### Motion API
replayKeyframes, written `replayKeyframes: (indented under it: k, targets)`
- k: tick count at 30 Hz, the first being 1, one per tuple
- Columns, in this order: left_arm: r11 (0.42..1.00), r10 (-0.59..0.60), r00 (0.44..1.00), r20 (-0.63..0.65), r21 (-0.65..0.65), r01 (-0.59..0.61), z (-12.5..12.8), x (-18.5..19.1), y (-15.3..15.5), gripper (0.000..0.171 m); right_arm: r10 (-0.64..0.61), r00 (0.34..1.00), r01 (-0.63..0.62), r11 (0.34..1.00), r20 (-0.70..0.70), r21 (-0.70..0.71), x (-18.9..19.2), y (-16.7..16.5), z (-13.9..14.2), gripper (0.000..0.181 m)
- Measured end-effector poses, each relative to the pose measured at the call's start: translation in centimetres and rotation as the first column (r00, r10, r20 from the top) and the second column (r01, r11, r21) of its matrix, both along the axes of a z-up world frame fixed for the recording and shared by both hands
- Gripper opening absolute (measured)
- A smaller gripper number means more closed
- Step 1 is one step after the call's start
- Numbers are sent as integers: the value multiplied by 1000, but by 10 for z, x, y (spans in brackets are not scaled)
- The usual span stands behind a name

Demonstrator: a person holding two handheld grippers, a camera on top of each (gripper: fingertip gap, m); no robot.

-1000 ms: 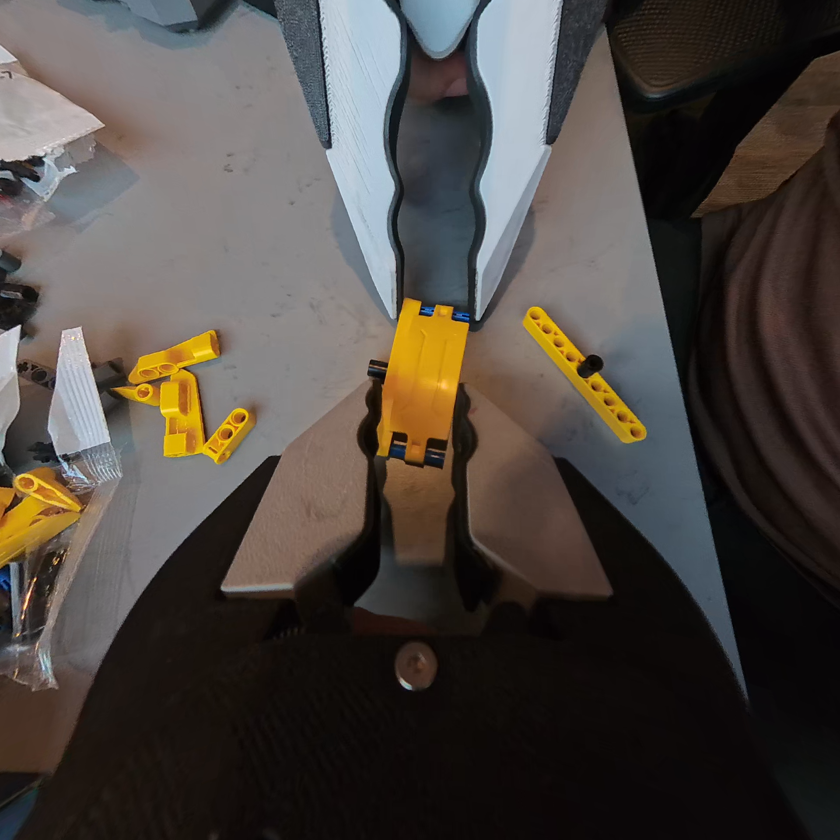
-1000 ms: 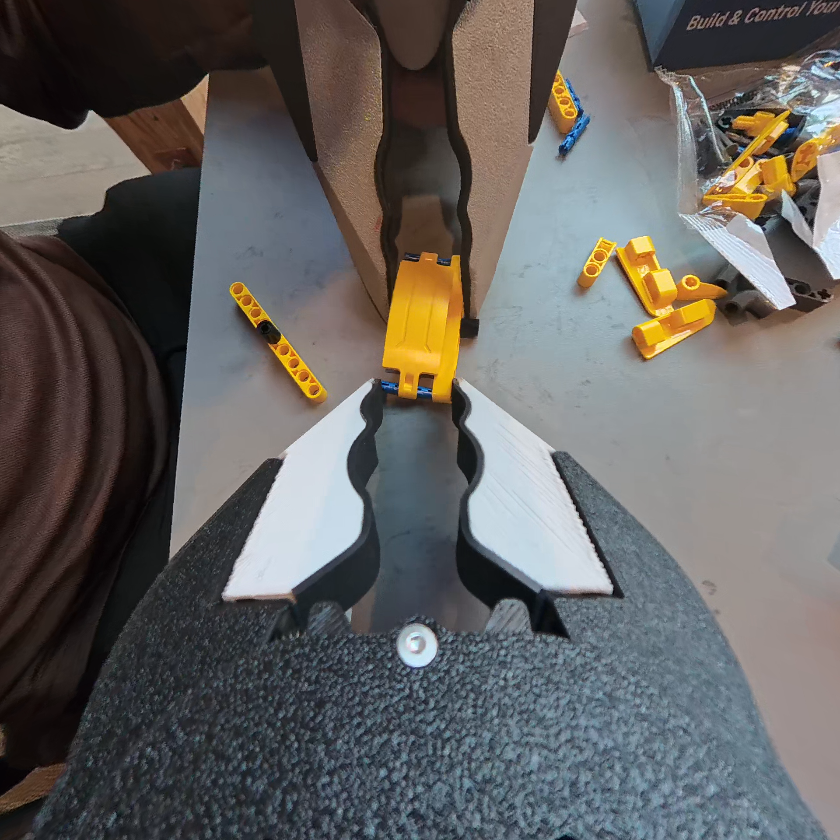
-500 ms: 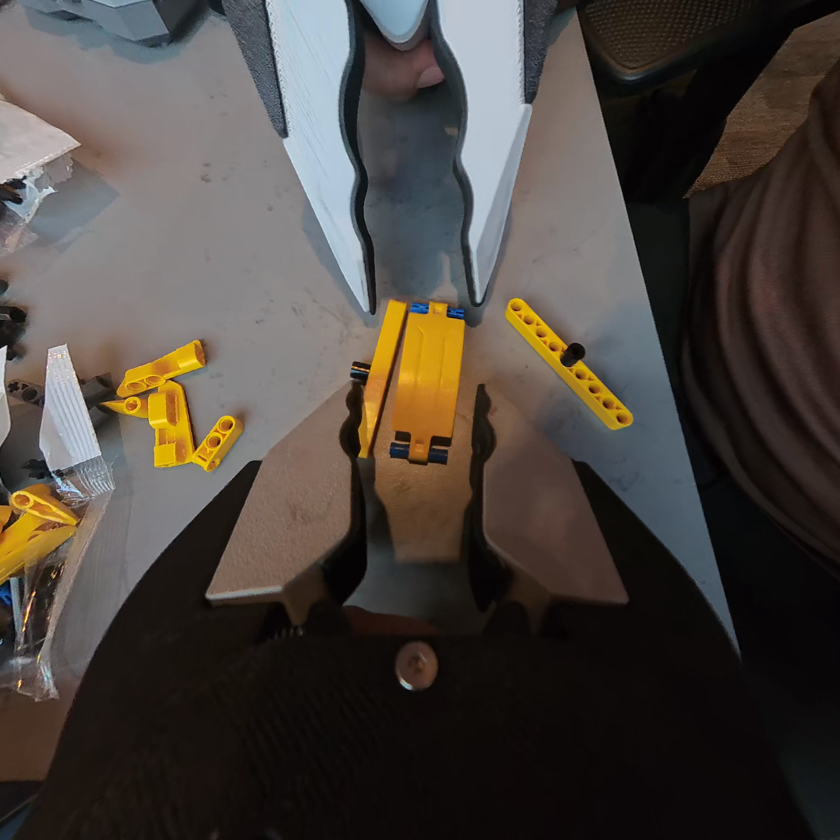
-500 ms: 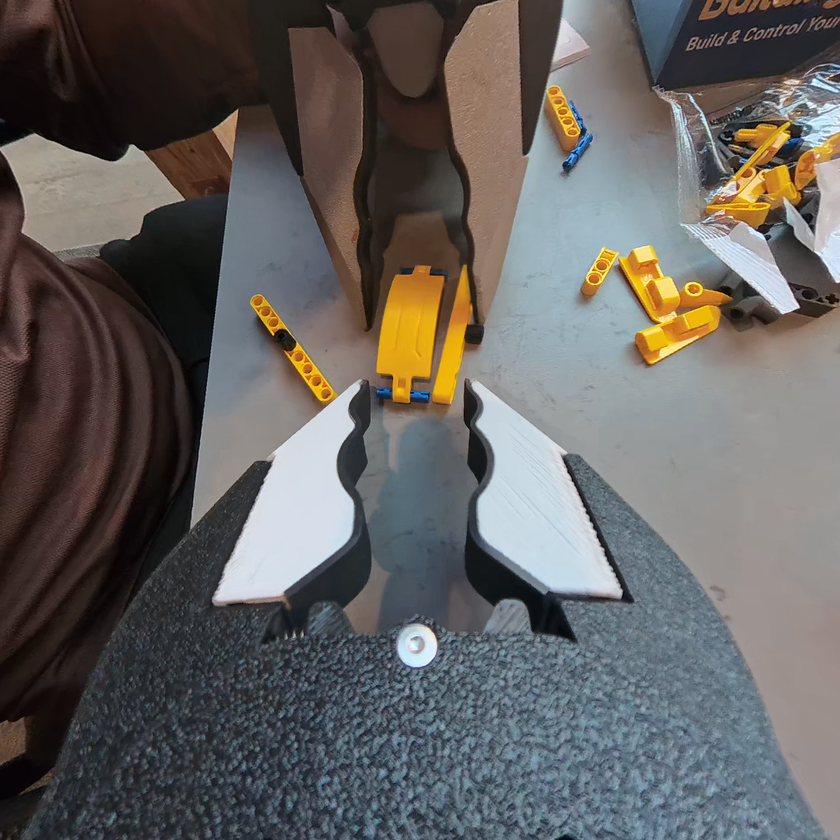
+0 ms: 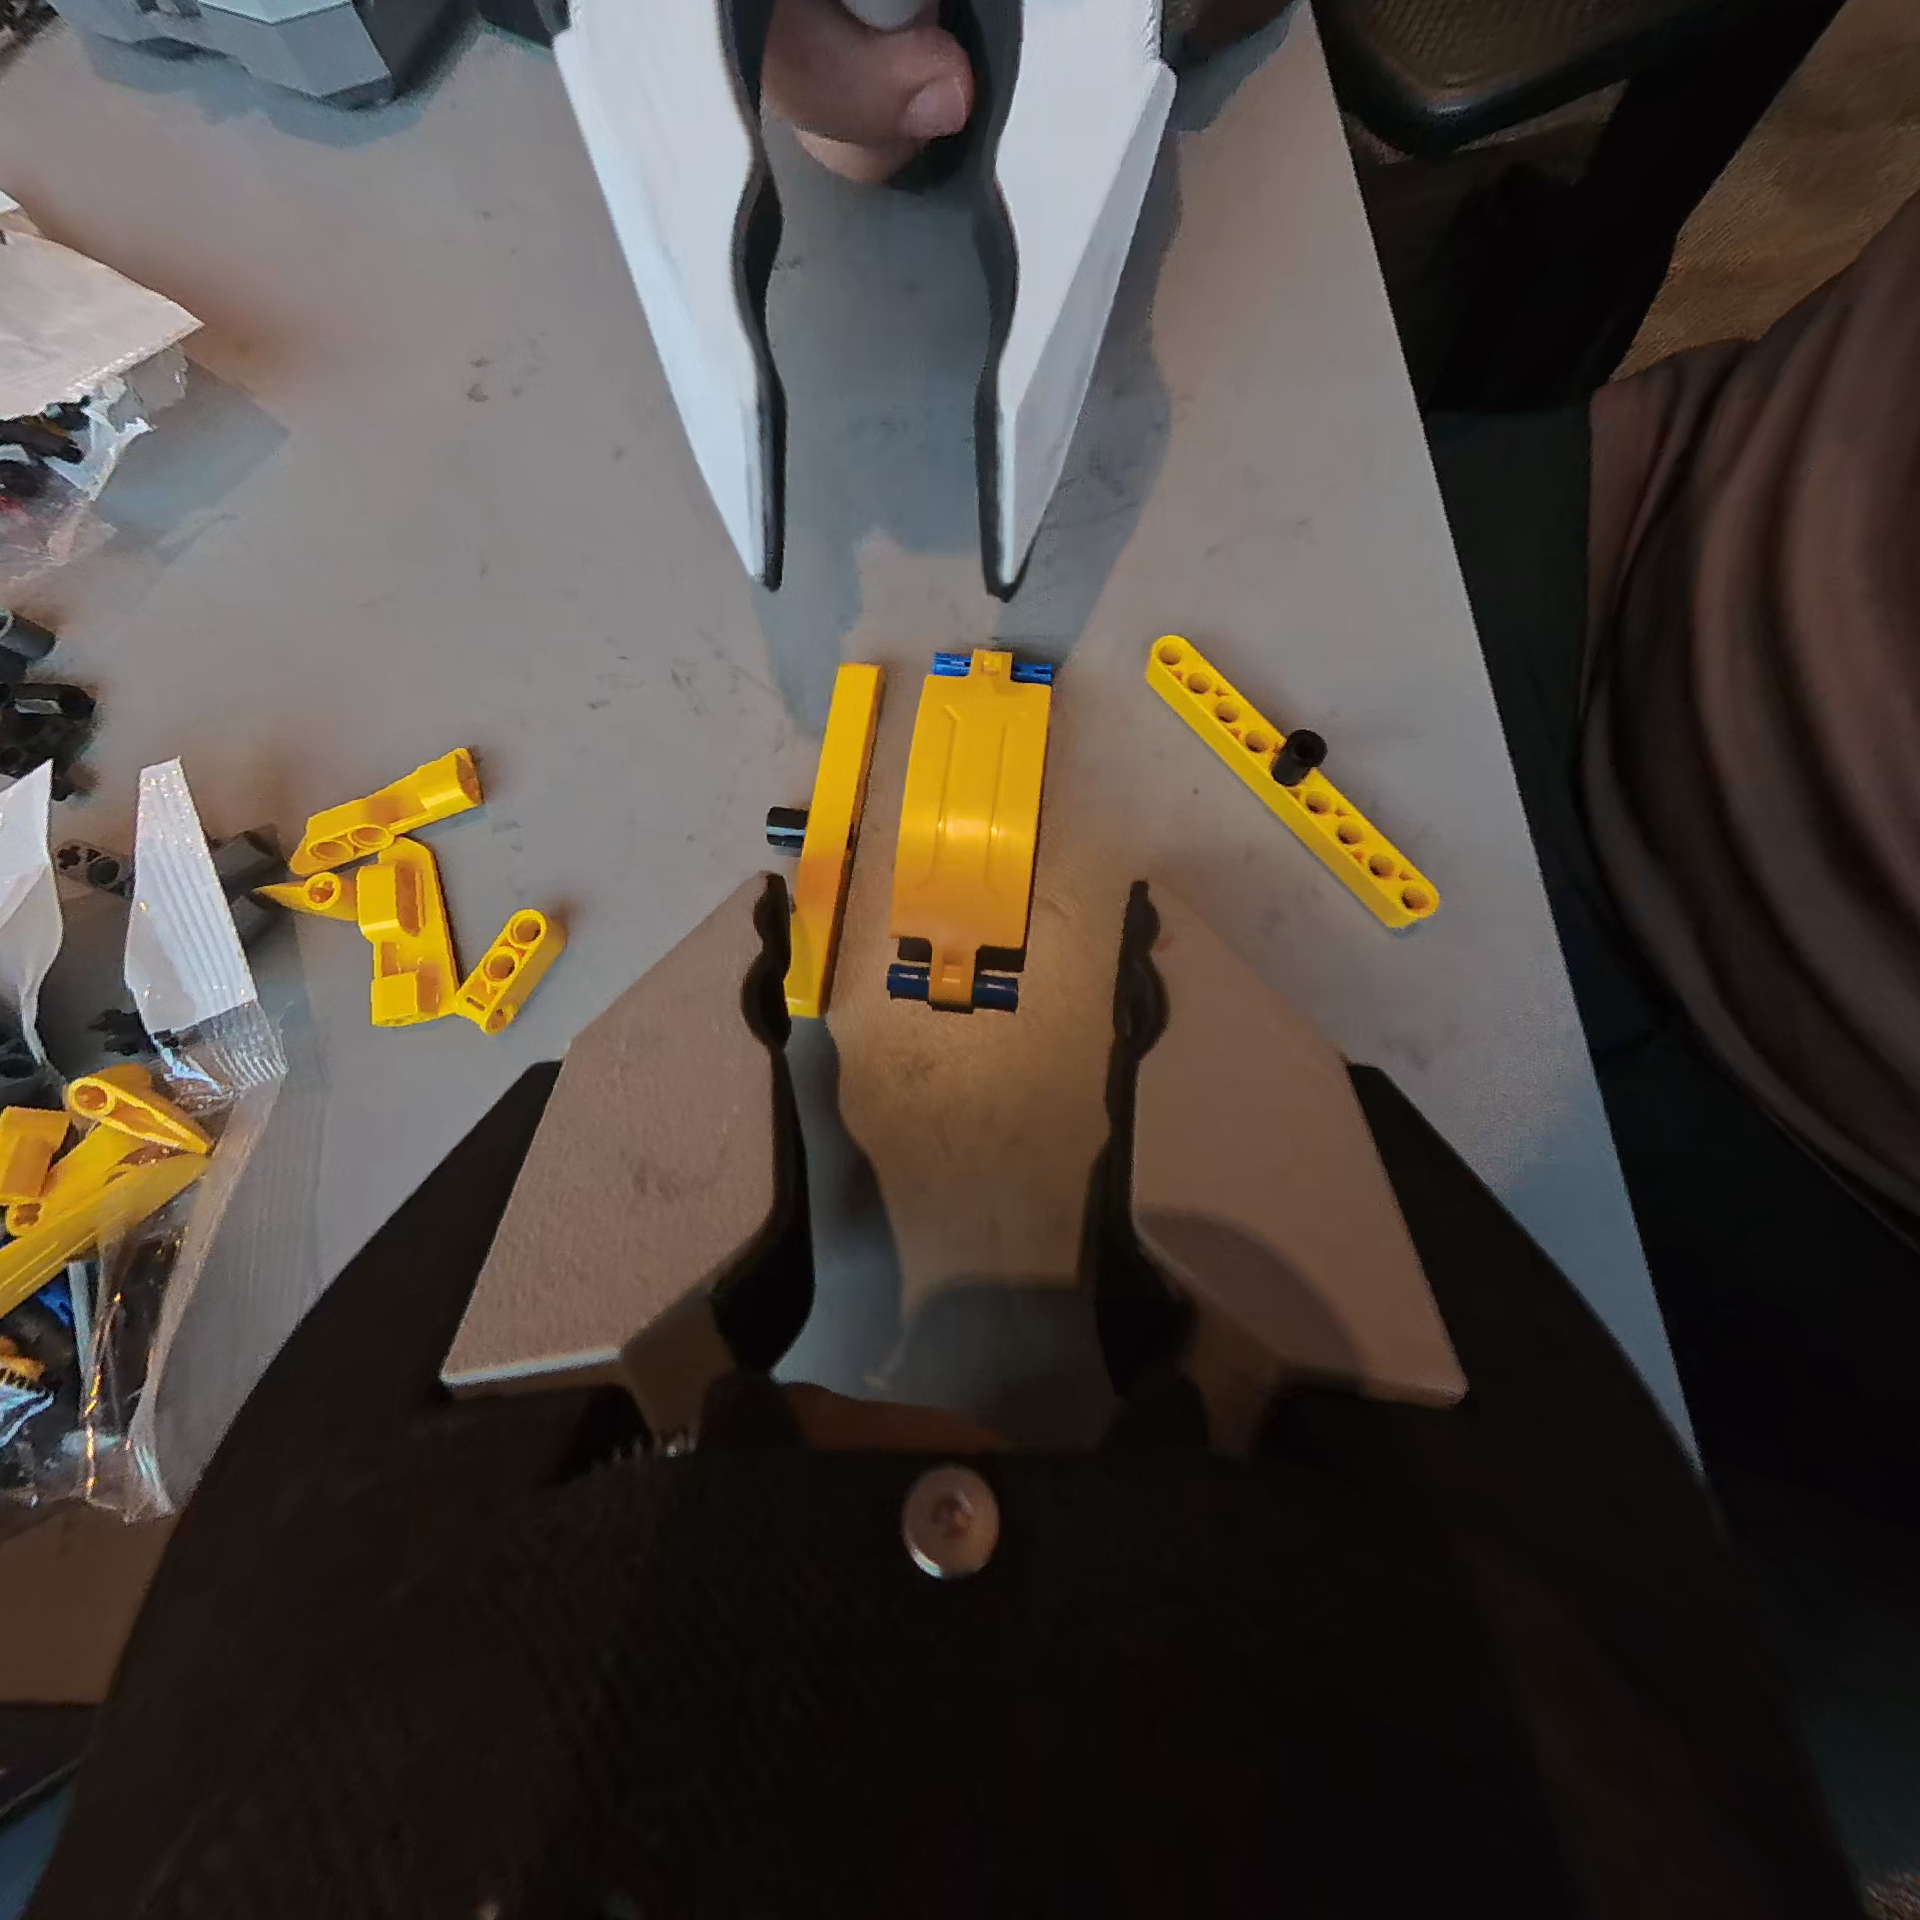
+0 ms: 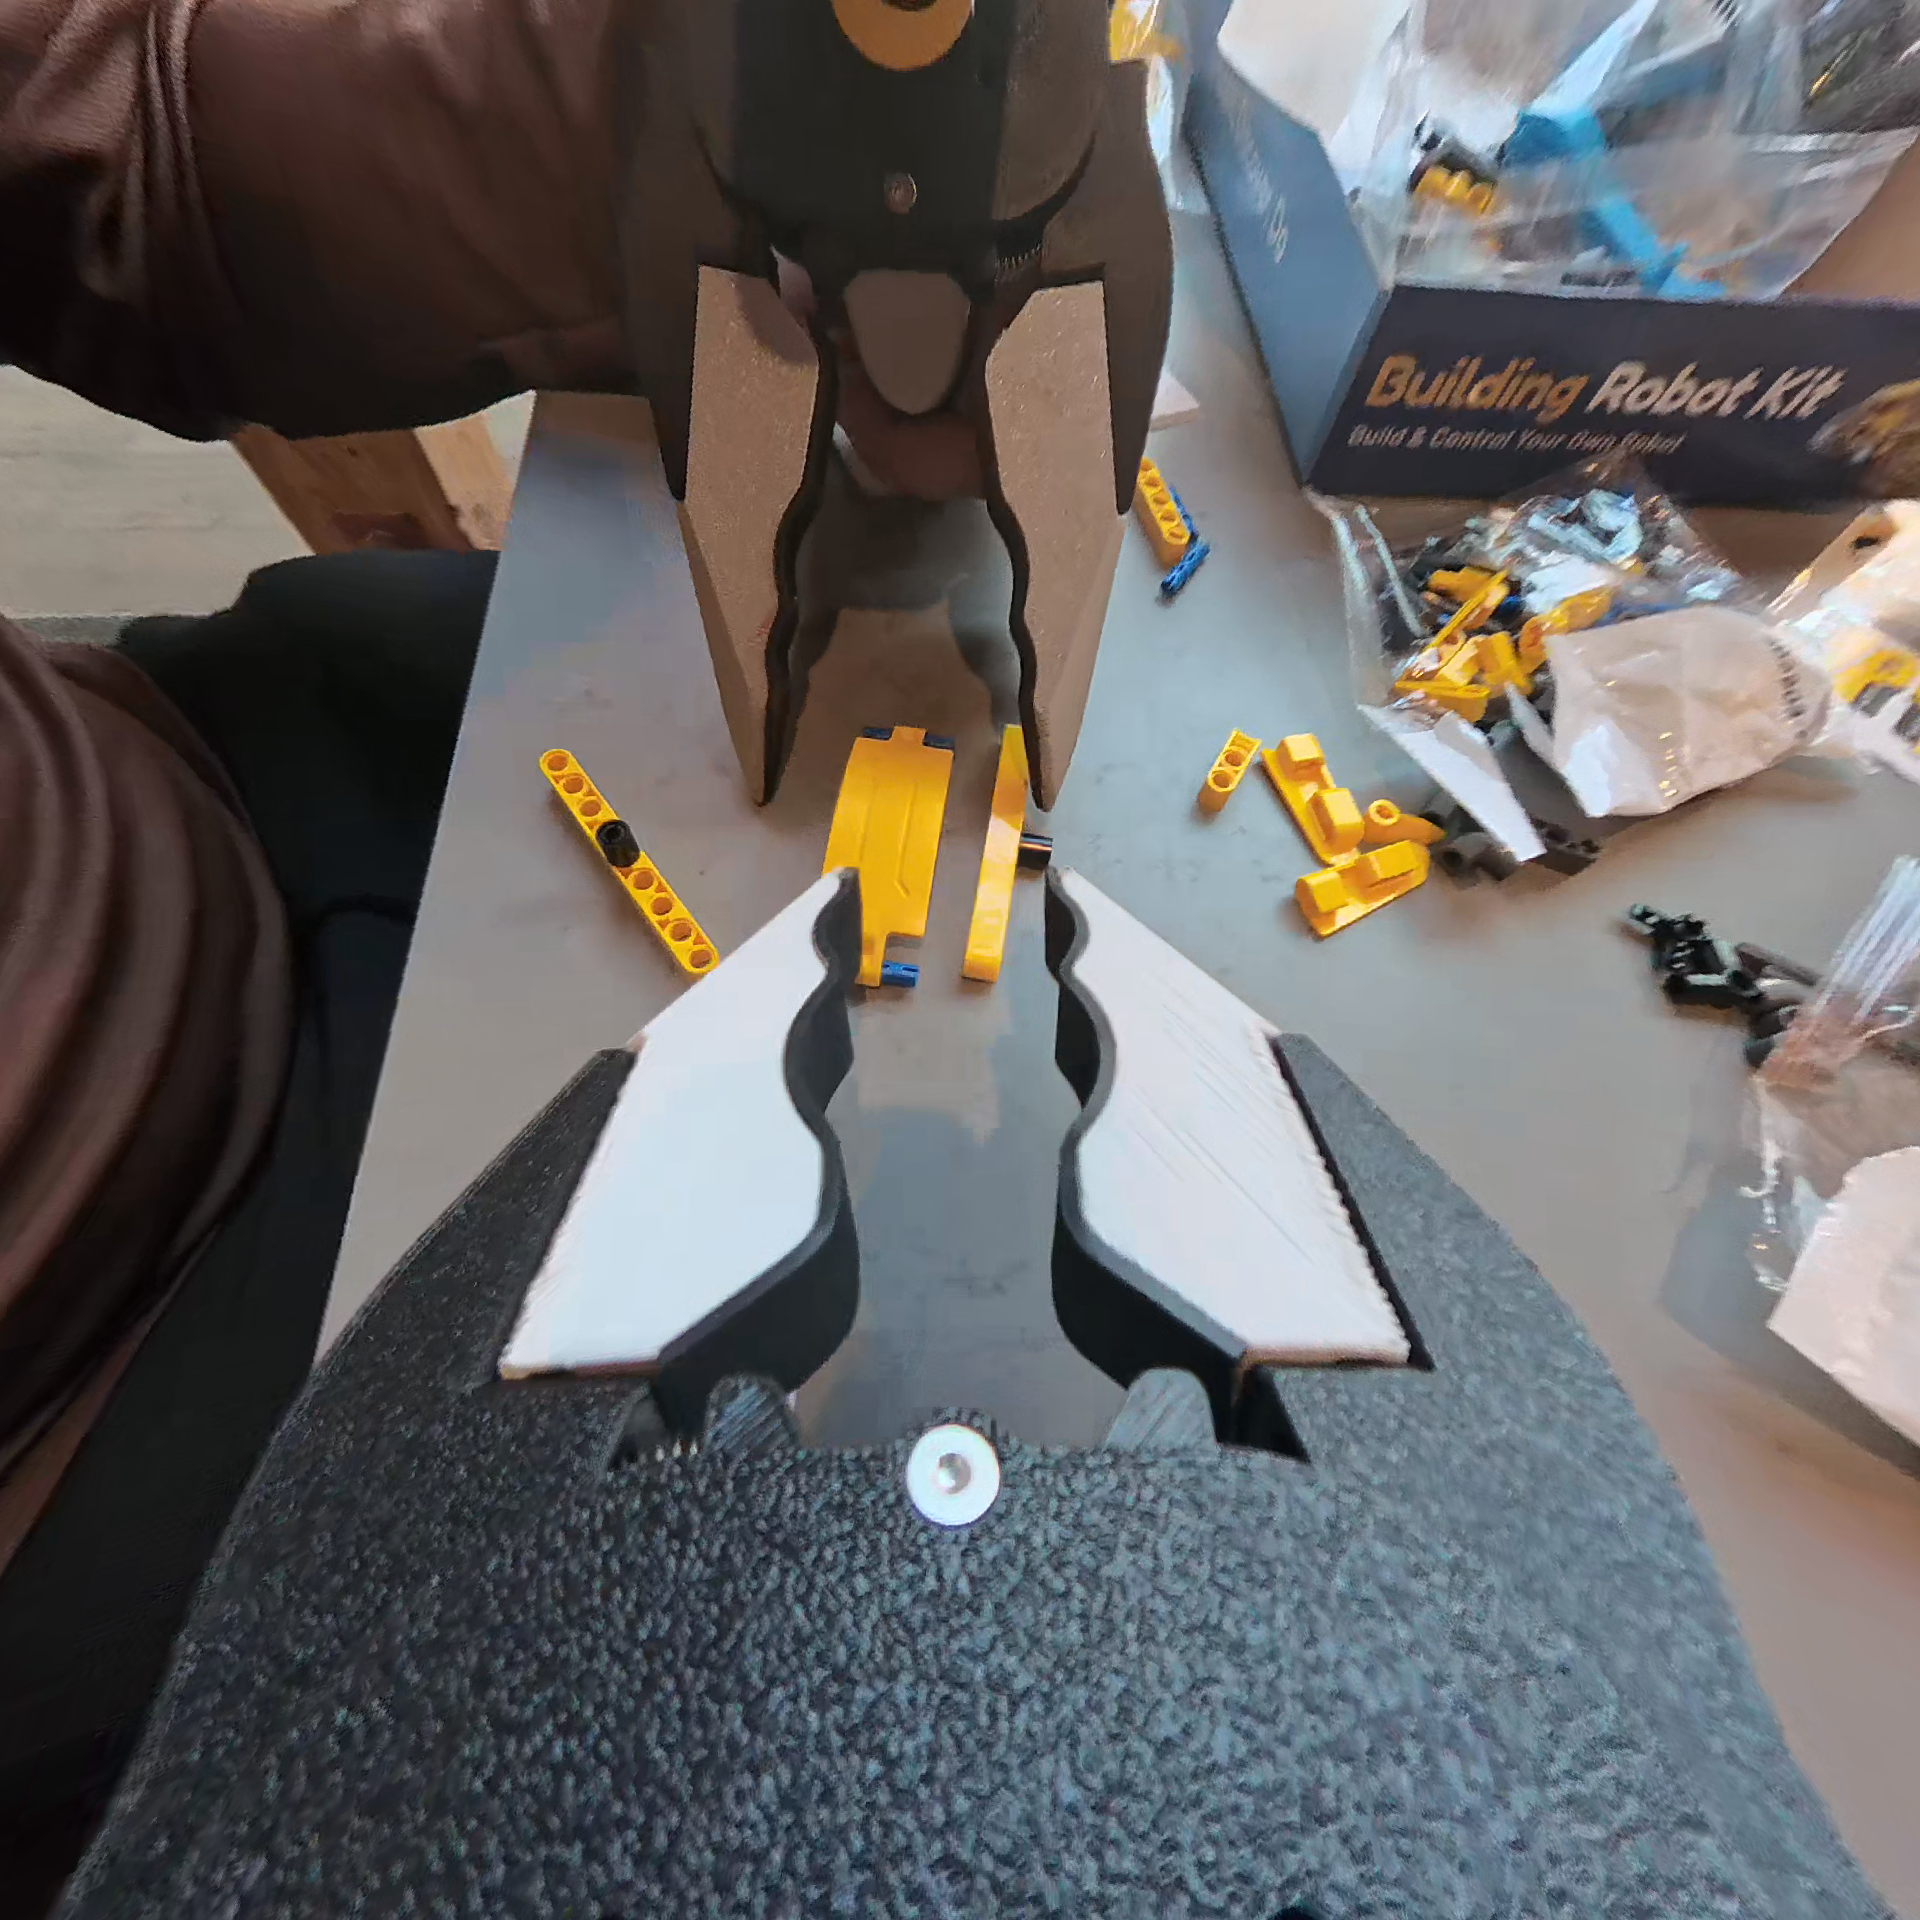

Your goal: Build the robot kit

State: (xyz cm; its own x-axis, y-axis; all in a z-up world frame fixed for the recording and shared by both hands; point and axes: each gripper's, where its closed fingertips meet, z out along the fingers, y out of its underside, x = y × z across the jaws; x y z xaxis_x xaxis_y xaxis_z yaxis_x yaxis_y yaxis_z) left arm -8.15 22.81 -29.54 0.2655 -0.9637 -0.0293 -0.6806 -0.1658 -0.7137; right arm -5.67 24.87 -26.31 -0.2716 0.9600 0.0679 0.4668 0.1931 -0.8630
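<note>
- Left gripper (image 5: 956, 894): jaws wide apart, nothing between them. It is tilted down at the table (image 5: 468, 520), tips low over two yellow parts.
- Right gripper (image 6: 948, 878): jaws also wide and empty. It faces the left one head-on from the opposite side; the same two parts lie between the two sets of tips.
- Panel (image 5: 971, 821): curved yellow piece with blue pins at both ends. It lies flat on the table, convex side up, and neither gripper grips it. In the right wrist view one right fingertip overlaps its near corner; I cannot tell whether they touch.
- Beam (image 5: 831, 831): narrow yellow bar standing on its long edge just beside the panel and parallel to it, with a clear gap between them. A black pin sticks out of its outer side. One left fingertip overlaps its near end in the left wrist view; contact cannot be told.
- State as it lies: panel and beam are separate, not joined, both resting on the table.
- Long holed beam (image 5: 1288, 779): yellow, with one black pin seated near its middle. It lies flat near the table edge on the person's side, apart from both grippers.
- Small yellow parts (image 5: 405, 894): a loose cluster well to the other side, untouched.
- Bags (image 6: 1558, 665): clear plastic, opened, with yellow, black and blue parts inside, beyond the cluster.
- Box (image 6: 1610, 395): dark blue kit carton at the back of the table.
- Sleeve (image 6: 312, 208): brown, behind the left gripper.
</note>
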Motion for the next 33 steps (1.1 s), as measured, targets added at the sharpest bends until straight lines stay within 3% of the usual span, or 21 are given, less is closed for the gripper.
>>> replayKeyframes:
  k: [5, 12, 19, 21, 26, 30, 33]
  targets:
    - [1000, 6, 999, 37, -5, -6, 6, -3, -1, 62, -77, 995, 85, 989, -70, 124, 1, 2, 6, 22]
    - [999, 8, 1000, 1, -33, -8, -1, -9, -5, 60, -174, 982, 170, 984, 69, 51, 6, -27, -11, 28]
    - [996, -57, 998, 13, -70, 58, 0, -2, -23, 60, -313, 942, 275, 927, 118, 256, 6, -1, -26, 41]
    - [993, -76, 997, 21, -87, 77, 0, -2, -28, 58, -384, 915, 341, 898, 121, 277, 14, 20, -27, 31]
    - [993, -93, 994, 50, -73, 97, 6, 1, -29, 51, -430, 899, 412, 895, 84, 173, 22, 37, -18, 30]
    - [999, -11, 999, 53, 33, 10, 14, -4, -5, 44, -390, 918, 389, 921, 76, 29, 18, 23, -11, 29]
    - [987, 54, 997, 52, 148, -62, 22, -10, 16, 31, -366, 926, 367, 930, 96, 4, 17, 18, -14, 27]
